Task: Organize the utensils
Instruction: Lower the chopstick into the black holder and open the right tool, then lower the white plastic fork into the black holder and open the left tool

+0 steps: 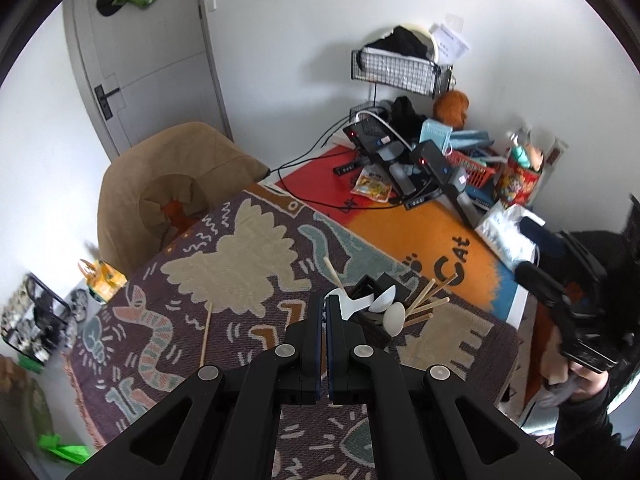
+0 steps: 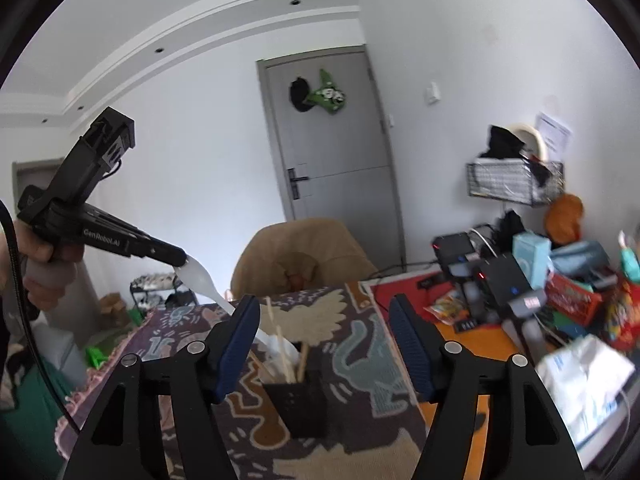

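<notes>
The black utensil holder point(image 2: 298, 404) on the patterned cloth point(image 2: 360, 320) contains wooden chopsticks point(image 2: 286, 354) and white spoons point(image 1: 394, 314). The right gripper point(image 2: 324, 344) gapes wide around nothing. Beyond, the left gripper point(image 2: 182, 260), angled down, pinches a white spoon point(image 2: 208, 286).

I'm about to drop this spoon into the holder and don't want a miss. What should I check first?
1. Left tool shut on spoon: ok.
2. Right tool open with nothing between its pads: ok.
3. Spoon's handle slants down toward holder: ok.
4. Handle tip inside holder: cannot tell, the right tool's finger hides it.
5. Holder upright: ok.
6. All utensils stowed: not ok, one chopstick lies on the cloth.
</notes>
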Motion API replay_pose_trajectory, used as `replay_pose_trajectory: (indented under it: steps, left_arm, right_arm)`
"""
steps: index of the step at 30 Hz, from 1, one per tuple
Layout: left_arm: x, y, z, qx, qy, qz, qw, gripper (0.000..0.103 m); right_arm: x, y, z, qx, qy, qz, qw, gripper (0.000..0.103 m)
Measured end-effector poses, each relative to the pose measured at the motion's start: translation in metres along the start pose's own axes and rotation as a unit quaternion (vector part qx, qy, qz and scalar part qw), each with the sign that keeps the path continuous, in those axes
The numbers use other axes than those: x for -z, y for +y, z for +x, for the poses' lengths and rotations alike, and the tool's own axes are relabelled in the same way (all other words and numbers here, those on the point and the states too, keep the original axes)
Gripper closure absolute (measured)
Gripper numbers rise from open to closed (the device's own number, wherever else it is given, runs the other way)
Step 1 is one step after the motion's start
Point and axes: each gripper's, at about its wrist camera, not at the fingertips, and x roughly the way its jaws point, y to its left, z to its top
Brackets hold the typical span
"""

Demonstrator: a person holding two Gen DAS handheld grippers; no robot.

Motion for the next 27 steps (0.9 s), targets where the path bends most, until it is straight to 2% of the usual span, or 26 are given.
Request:
replay_pose_trajectory:
  steps: [5,11,13,15,19,21,27]
  left_arm:
    - [-0.008,-0.01,-0.001,-0.03,0.024,0.035,0.9986,0.102]
    - [-0.015,-0.026,0.007,-0.043,0.045,0.056,0.9965,0.102]
    - [-0.016,-0.032,0.013,-0.04,0.048,0.057,0.9964,0.102]
    - [-0.018,-0.036,0.018,-0.033,0.048,0.057,0.9967,0.102]
    - [-0.021,-0.039,0.023,-0.028,0.041,0.052,0.9974,0.102]
    - [-0.023,-0.036,0.027,-0.016,0.041,0.035,0.9984,0.102]
    - [-0.019,-0.039,0.037,0.02,0.027,0.011,0.9994,0.101]
  right_arm:
    - [0.027,-0.024,-0.008,0.024,0.013,0.058,0.998,0.037]
    - [0.059,-0.032,-0.008,0.003,0.022,0.121,0.992,0.036]
    - [0.069,-0.027,-0.003,0.001,0.026,0.126,0.992,0.036]
    - [0.079,-0.023,0.003,0.009,0.035,0.132,0.991,0.029]
    - [0.093,-0.023,0.01,0.02,0.048,0.148,0.988,0.024]
    - [0.098,-0.024,0.012,0.027,0.053,0.151,0.987,0.016]
    - [0.101,-0.019,0.009,0.036,0.058,0.133,0.989,0.015]
